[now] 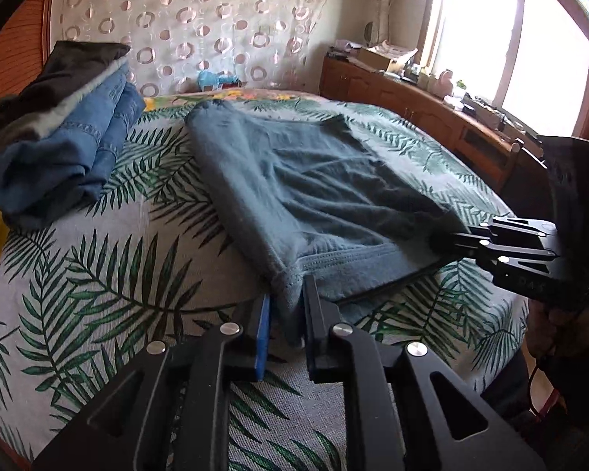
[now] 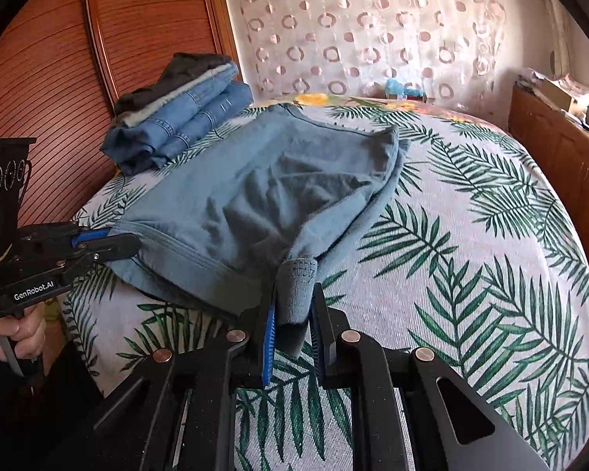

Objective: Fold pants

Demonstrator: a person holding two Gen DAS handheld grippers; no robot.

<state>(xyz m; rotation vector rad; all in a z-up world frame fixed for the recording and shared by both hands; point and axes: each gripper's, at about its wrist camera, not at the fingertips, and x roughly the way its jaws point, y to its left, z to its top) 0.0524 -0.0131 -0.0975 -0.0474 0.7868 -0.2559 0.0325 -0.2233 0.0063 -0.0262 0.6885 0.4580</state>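
While both near corners are pinched, the teal pants (image 1: 294, 180) are held low over the bed.
The left gripper (image 1: 286, 314) and right gripper (image 2: 294, 310) are each clamped on waistband cloth; one fold appears made, more judged left. The leaf-print bedspread (image 2: 471, 235), folded jeans stack (image 1: 59, 125) and wooden cabinet (image 1: 432, 117) are seen beyond.

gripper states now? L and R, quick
Left gripper: closed on the near left corner of the pants.
Right gripper: closed on the near right corner of the pants, hem bunched between its fingers.
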